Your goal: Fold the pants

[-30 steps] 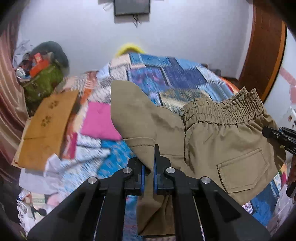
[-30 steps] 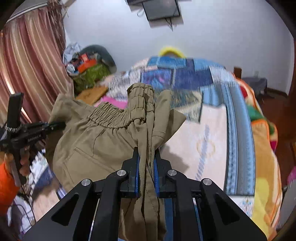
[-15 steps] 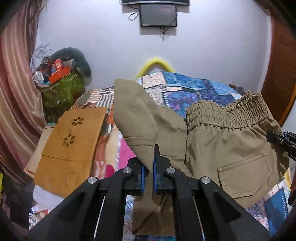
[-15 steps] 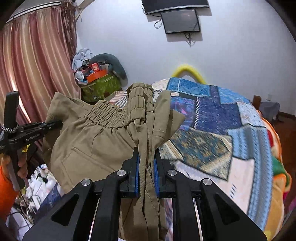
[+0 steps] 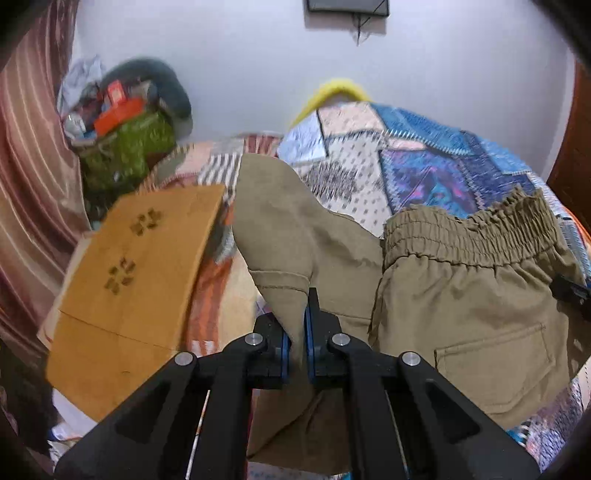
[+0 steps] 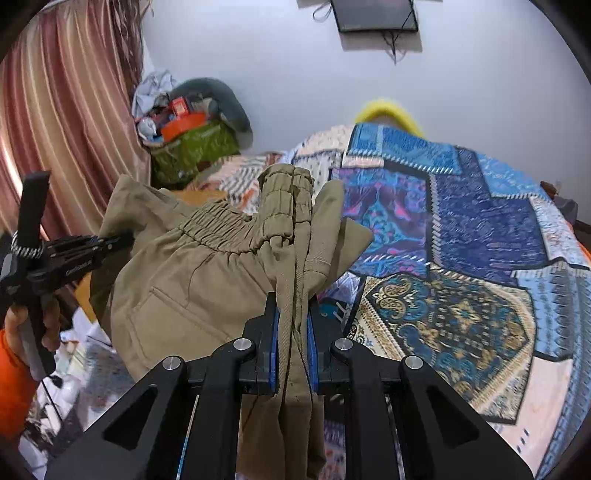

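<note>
Bed (image 5: 424,162) nearer, pants (image 5: 461,295) clamped in both tools

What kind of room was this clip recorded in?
Most likely a bedroom: a bed under a patchwork quilt, striped curtains and a wall-mounted screen. Both grippers hold khaki pants.

Patchwork bed (image 6: 480,236) open ahead, cardboard sheet (image 5: 140,280) and cluttered green bag (image 6: 192,144) crowding left
</note>
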A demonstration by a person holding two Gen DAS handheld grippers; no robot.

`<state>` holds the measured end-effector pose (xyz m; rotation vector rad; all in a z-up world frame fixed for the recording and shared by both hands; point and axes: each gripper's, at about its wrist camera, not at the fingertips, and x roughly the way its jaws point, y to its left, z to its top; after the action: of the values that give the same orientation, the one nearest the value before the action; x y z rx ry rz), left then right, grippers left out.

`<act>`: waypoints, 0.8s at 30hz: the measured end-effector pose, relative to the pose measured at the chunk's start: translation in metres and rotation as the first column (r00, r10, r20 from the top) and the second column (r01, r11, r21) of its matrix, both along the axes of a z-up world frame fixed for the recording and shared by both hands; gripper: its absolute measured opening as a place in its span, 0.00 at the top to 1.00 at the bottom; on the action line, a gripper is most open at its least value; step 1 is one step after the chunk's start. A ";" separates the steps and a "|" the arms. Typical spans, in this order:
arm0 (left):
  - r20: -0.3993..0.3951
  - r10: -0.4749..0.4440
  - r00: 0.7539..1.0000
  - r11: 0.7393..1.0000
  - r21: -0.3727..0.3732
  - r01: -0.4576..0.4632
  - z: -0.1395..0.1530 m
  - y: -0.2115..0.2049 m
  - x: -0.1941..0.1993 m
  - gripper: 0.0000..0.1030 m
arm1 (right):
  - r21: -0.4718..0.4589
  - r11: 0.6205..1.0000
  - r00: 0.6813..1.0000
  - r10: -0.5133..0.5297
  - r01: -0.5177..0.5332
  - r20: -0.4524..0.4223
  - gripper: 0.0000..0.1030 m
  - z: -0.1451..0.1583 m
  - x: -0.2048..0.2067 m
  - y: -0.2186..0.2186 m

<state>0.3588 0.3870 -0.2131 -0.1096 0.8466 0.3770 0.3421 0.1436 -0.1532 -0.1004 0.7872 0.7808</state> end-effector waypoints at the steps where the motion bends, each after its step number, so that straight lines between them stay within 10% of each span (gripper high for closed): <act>1: -0.018 0.005 1.000 1.000 -0.018 -0.006 -0.012 0.006 0.006 0.93 | -0.012 1.000 1.000 0.003 -0.003 -0.007 0.89 -0.006 0.003 0.003; 10: -0.188 0.039 0.981 0.996 -0.071 -0.054 -0.085 0.023 0.016 0.70 | -0.130 0.991 0.996 0.012 -0.024 -0.092 0.88 -0.055 0.019 0.015; 19: -0.227 0.075 0.971 0.994 -0.060 -0.091 -0.068 0.029 -0.016 0.58 | -0.207 0.978 0.993 -0.038 0.015 -0.111 0.54 -0.045 0.007 -0.002; 24: -0.178 0.057 0.982 0.995 -0.067 -0.069 -0.025 0.013 -0.044 0.58 | -0.213 0.977 0.997 -0.041 0.026 -0.065 0.51 -0.015 -0.013 -0.015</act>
<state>0.3147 0.3998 -0.2380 -0.1735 1.0335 0.4194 0.3289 0.1285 -0.1684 -0.2514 0.9345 0.6692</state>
